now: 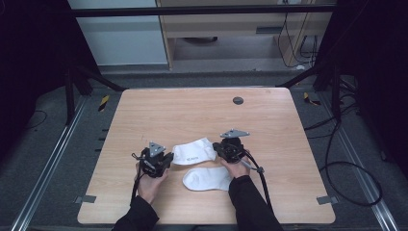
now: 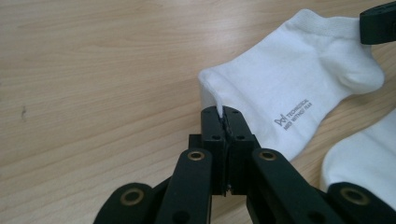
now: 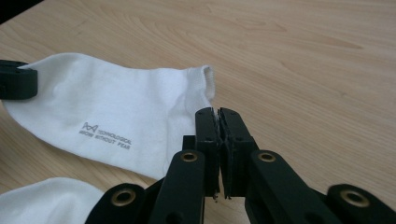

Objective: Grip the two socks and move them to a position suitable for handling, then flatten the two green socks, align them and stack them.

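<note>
left gripper (image 2: 223, 114): clamped on toe edge of printed sock (image 2: 289, 88)
right gripper (image 3: 218, 116): clamped on same sock's cuff edge
sock axis: runs straight between the two grippers, toe at left gripper, cuff at right
place: just beyond second sock (image 1: 208, 178), touching it
nearer hand: neither, one per end

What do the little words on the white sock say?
"PoA" logo, roughly, then "TECHNOLOGICAL": on the printed sock pinched by both grippers.
"GROW WITHOUT FEAR", small and partly blurred, so not certain: the line below it.
The other sock: no words to read.
</note>
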### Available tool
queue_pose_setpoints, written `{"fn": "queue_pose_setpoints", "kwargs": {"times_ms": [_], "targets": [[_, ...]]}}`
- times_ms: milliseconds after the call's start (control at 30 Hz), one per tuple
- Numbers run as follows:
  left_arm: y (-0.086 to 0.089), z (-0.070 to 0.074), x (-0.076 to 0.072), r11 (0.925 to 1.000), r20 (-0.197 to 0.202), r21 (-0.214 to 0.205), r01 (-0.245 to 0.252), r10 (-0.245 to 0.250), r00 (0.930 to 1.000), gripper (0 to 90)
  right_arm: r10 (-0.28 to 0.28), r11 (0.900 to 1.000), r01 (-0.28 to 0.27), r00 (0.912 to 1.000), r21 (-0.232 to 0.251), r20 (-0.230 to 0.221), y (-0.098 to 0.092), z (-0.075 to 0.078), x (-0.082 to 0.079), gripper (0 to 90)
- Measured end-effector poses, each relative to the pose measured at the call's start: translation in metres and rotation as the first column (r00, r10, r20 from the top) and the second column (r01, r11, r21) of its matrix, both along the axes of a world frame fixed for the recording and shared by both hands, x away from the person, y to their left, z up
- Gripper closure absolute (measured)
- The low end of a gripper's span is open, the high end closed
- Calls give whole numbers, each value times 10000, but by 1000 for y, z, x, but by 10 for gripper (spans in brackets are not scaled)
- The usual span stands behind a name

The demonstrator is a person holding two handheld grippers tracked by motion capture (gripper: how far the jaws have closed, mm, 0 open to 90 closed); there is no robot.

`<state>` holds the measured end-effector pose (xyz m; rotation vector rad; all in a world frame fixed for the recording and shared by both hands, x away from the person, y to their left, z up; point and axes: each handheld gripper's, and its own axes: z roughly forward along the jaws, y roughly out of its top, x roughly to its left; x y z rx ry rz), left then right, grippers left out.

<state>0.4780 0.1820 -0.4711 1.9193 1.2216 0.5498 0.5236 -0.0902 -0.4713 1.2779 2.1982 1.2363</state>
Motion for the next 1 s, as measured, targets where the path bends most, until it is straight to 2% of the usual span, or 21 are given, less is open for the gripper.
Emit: {"fn": "queue_pose_setpoints", "kwargs": {"times_ms": [100, 200, 500, 700, 800, 1000], "targets": [[-4, 6, -1, 9999, 257, 49, 122, -123, 9996, 883, -42, 9999, 41, 9999, 99, 144, -6, 7, -1, 871], [-6, 13, -3, 9998, 396, -79, 189, -185, 9990, 882, -79, 9998, 75, 9998, 210, 195, -10, 11, -3, 871], [-14, 25, -13, 9977, 595, -162, 657, -646, 9961, 882, 91, 9996, -105, 9985, 260, 531, -22, 25, -14, 871], [-23, 33, -23, 9955, 728, -143, 937, -925, 9931, 881, 193, 9994, -208, 9982, 261, 572, -31, 31, -25, 871], [-28, 35, -28, 9945, 813, 6, 1046, -1043, 9912, 881, 205, 9994, -223, 9973, 253, 704, -37, 34, -31, 871], [-36, 36, -35, 9922, 878, 66, 1241, -1242, 9884, 880, 216, 9994, -237, 9961, 241, 859, -51, 38, -47, 870]]}}
